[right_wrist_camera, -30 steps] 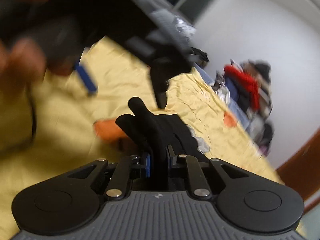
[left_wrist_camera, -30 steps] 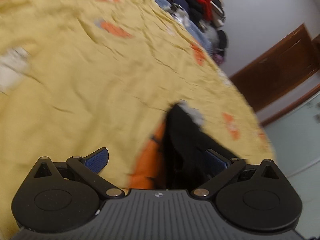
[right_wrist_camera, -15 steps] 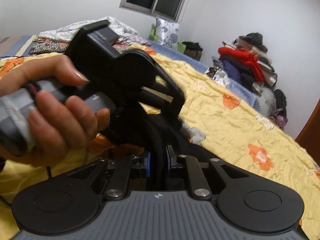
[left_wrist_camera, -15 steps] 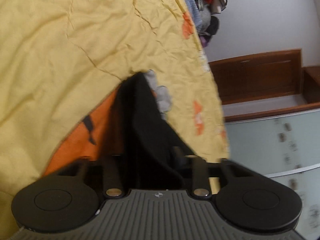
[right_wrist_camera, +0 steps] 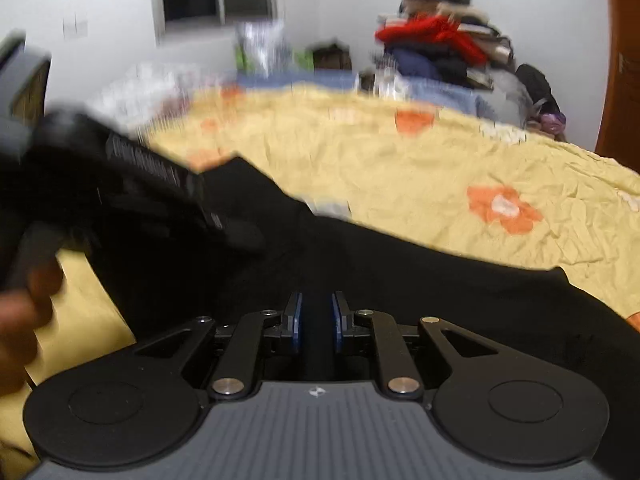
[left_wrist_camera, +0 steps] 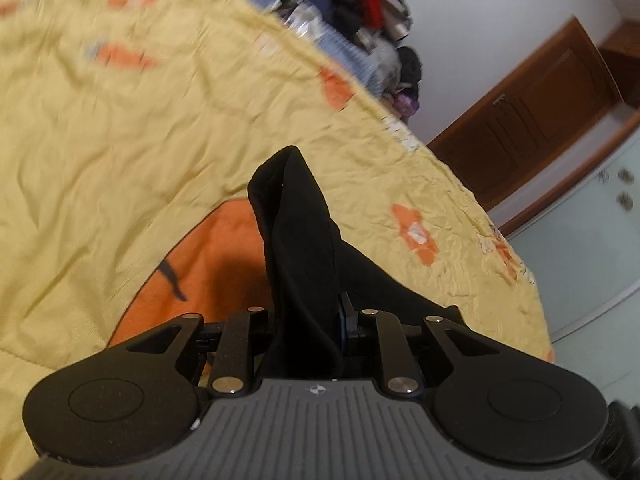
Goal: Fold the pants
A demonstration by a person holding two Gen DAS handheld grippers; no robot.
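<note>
Two hand-held grippers — left [left_wrist_camera: 308, 320]; right [right_wrist_camera: 316, 320] — pinch one black pants [right_wrist_camera: 400, 264].

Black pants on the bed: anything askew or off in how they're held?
Nothing damaged. The black pants are bunched into a rope-like wad sticking out of the left gripper, not flat. The right gripper clamps another fold, with cloth draped over the yellow bedspread. Both views are motion-blurred.

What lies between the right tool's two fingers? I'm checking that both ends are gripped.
A bunch of the black pants fills the gap between the right tool fingers, seen in the right wrist view.
</note>
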